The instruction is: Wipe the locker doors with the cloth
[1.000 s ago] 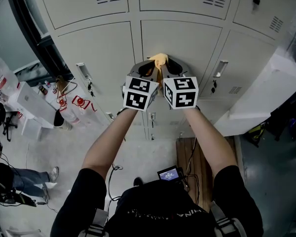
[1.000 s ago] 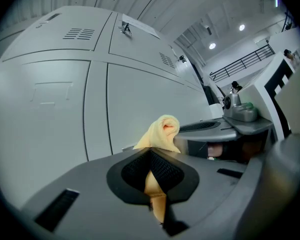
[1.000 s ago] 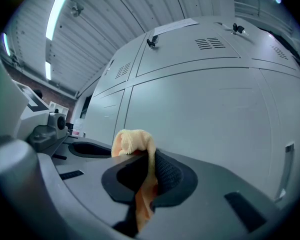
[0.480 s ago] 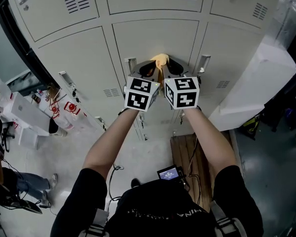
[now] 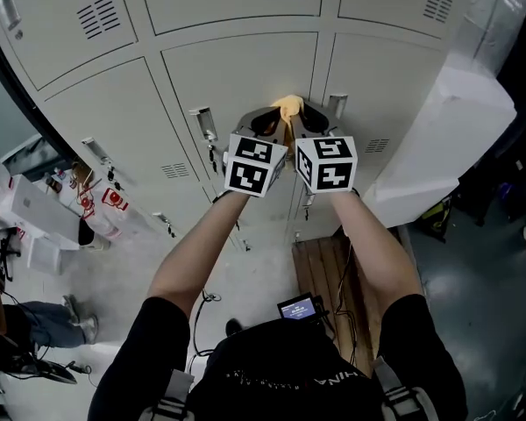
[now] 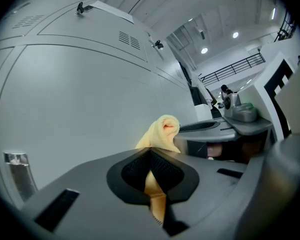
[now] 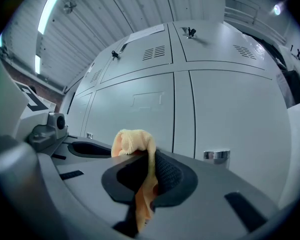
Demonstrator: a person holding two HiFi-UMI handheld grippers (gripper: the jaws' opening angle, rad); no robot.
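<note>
Both grippers are held up side by side in front of the bank of pale grey metal locker doors. A small yellow-orange soft cloth is bunched between them in a shared grip.

Left gripper: jaws pressed together on a fold of the cloth, with fabric running down between the ribbed black pads and a rounded tuft poking out past the tips. Right gripper: same story, clamped on the cloth, with a strip hanging through the gap and a wad sitting on top ahead of the tips.

In the head view the tuft sits over the right edge of the centre door, between two chrome latch handles. It looks right up at the painted metal, but actual contact can't be confirmed from any view.

Handling, as a judgement: the cloth is light, limp and squashy, with nothing to break. The ribbed pads should bite it fine, though a thin fold could creep out under a hard drag. Best hold is deep in the bunch, as it is now, leaving the free wad in front as the wiping face. The door paint looks smooth, so an easy glide — latches and vent slots are likely snag spots.
</note>
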